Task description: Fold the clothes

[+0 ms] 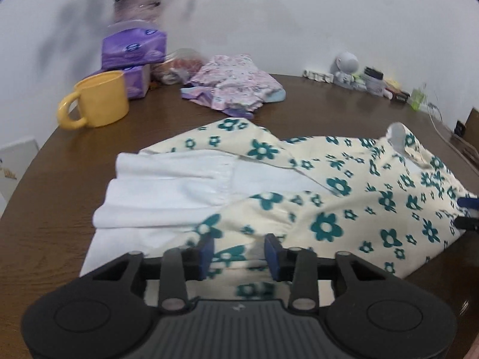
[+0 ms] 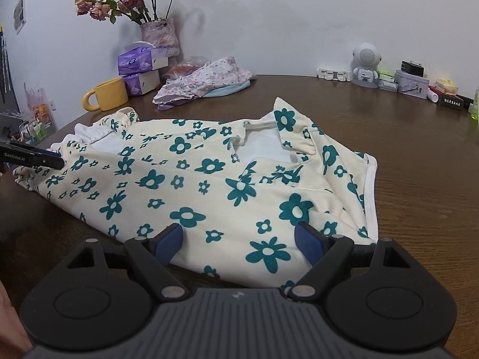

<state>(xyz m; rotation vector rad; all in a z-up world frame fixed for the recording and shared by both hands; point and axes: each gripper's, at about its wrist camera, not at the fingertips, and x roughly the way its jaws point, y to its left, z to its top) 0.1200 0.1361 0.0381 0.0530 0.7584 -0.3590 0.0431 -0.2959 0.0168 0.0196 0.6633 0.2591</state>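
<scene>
A cream garment with teal flowers [image 1: 329, 209] [image 2: 209, 179] lies spread on the round brown table [image 2: 419, 179], part of its white lining turned up at its left end. My left gripper [image 1: 239, 252] sits low over the garment's near edge. Its blue pads are apart with a narrow gap, and fabric lies between them. From the right wrist view, the left gripper [image 2: 45, 160] touches the garment's left edge. My right gripper [image 2: 239, 239] is open wide over the near hem, with cloth lying flat between its fingers. In the left wrist view, the right gripper [image 1: 467, 212] shows at the far right.
A yellow mug [image 2: 110, 94], stacked purple tissue boxes [image 2: 140, 59] and a vase of flowers [image 2: 160, 36] stand at the back left. A pile of pink floral clothes [image 2: 206, 80] lies behind the garment. A white robot figure [image 2: 365, 62] and a tin [image 2: 411, 85] line the back right.
</scene>
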